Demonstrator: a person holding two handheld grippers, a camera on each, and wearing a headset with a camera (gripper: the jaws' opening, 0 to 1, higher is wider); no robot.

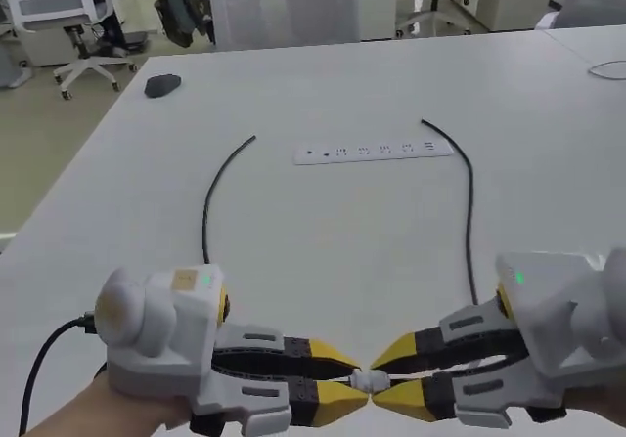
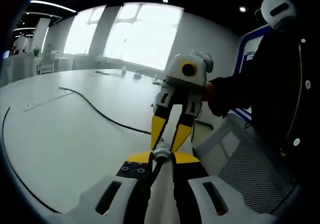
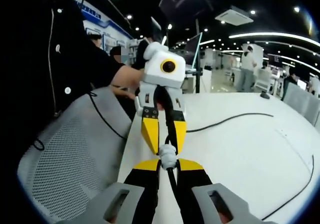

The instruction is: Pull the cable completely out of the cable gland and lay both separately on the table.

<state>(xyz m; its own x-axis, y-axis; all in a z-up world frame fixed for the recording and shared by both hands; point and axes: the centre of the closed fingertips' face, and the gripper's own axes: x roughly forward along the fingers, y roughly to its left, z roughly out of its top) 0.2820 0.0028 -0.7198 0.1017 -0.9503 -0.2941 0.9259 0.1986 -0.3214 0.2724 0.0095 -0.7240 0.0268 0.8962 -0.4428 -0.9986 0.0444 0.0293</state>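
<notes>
1. As I judge it, the step in hand is the beginning of the pull. The cable gland [image 1: 364, 382] is hanging in the air just above the near part of the table [image 1: 323, 251]. The black cable [image 1: 469, 212] is not yet out of it.
2. The left gripper [image 1: 342, 386] and the right gripper [image 1: 389, 386] are meeting tip to tip at the gland, and both pairs of jaws are pressing together there. I cannot tell which one is clamping the gland body and which the cable.
3. The next move is calling for one gripper to hold the gland steady while the other is drawing the cable straight along its own line. The cable is long, so probably several new grips are needed before the two things are lying apart.
4. The head view is showing the whole loop, with both long ends lying on the table and reaching near a white power strip [image 1: 372, 151]. The right gripper view is adding the cable running back between that gripper's own jaws. The left gripper view is showing the gland end-on.
</notes>
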